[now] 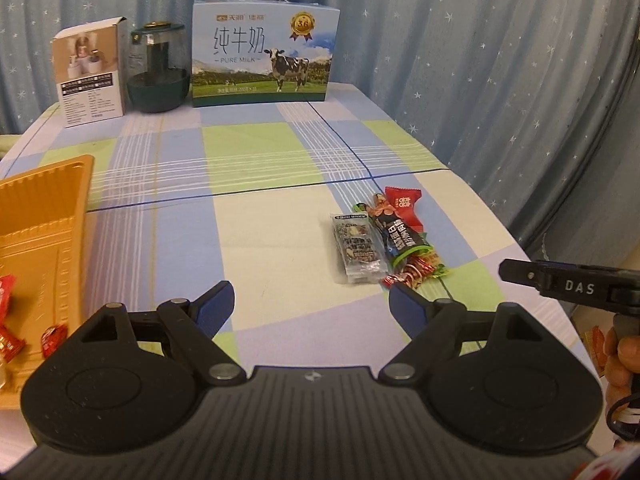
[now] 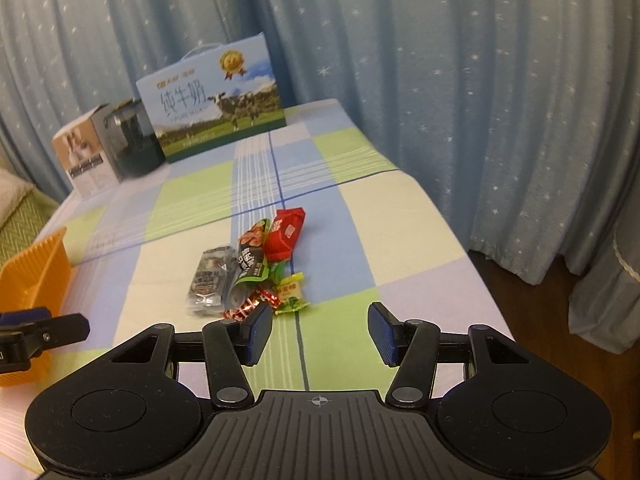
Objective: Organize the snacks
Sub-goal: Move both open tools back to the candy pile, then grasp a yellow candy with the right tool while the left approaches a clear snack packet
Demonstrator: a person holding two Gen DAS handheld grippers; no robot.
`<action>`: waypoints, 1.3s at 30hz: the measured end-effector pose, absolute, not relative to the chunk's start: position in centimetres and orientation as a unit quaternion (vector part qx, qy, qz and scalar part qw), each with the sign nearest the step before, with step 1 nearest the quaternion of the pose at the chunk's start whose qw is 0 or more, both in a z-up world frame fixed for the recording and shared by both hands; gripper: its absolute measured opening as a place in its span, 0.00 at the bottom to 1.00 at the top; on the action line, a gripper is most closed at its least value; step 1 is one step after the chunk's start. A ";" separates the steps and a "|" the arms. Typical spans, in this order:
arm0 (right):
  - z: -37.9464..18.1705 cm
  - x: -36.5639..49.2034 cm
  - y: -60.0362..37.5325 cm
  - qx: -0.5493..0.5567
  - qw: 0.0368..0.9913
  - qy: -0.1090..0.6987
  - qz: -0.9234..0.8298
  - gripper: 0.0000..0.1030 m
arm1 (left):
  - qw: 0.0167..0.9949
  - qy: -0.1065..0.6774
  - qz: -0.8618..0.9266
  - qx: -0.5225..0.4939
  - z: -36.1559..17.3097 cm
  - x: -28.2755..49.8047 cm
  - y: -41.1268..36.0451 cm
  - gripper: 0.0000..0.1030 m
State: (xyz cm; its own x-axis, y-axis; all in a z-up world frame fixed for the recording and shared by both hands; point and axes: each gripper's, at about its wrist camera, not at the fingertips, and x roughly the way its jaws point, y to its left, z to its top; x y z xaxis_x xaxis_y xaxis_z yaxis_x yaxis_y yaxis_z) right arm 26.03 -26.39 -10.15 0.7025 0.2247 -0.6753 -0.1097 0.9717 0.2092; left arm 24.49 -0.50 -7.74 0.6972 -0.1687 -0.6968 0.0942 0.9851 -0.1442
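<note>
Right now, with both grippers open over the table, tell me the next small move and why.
Probably ease the right gripper forward and down onto the red-and-gold candy at the near edge of the snack pile. Its jaws stand open and empty just short of the pile, and that candy lies closest; the orange tray already holds similar red candies.

Snack pile at table centre-right; tray at 9 o'clock; milk carton at 12 o'clock.

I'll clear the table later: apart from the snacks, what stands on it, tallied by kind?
Boxes: 2, white box and milk box
Dark green appliance: 1
Orange tray: 1
Total: 4
</note>
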 end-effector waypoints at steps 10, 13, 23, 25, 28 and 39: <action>-14.0 30.9 -24.1 0.036 0.913 0.391 0.111 0.53 | 0.916 0.389 -0.087 -0.045 -10.2 27.6 -0.8 0.80; -15.2 32.1 -23.6 0.028 0.913 0.393 0.109 0.53 | 0.915 0.391 -0.089 -0.053 -10.7 27.9 -0.5 0.79; -16.9 32.3 -21.3 -0.034 0.917 0.377 0.124 0.29 | 0.911 0.399 -0.087 -0.057 -12.2 28.9 0.2 0.79; -16.9 32.2 -21.5 -0.028 0.917 0.377 0.126 0.29 | 0.912 0.395 -0.094 -0.058 -12.4 29.2 -0.1 0.78; -16.7 31.6 -22.2 -0.016 0.919 0.376 0.121 0.28 | 0.912 0.392 -0.106 -0.054 -12.7 29.8 -0.9 0.77; -15.5 29.7 -24.9 0.039 0.919 0.381 0.094 0.27 | 0.914 0.379 -0.137 -0.041 -14.6 33.0 -4.9 0.54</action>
State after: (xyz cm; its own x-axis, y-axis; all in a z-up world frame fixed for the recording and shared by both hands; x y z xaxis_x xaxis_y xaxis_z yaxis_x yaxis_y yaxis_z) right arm 29.70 -24.92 -15.53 0.6915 0.2023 -0.6935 -0.1428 0.9793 0.1433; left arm 32.95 -4.93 -14.63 0.6750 -0.2809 -0.6822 0.2192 0.9593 -0.1781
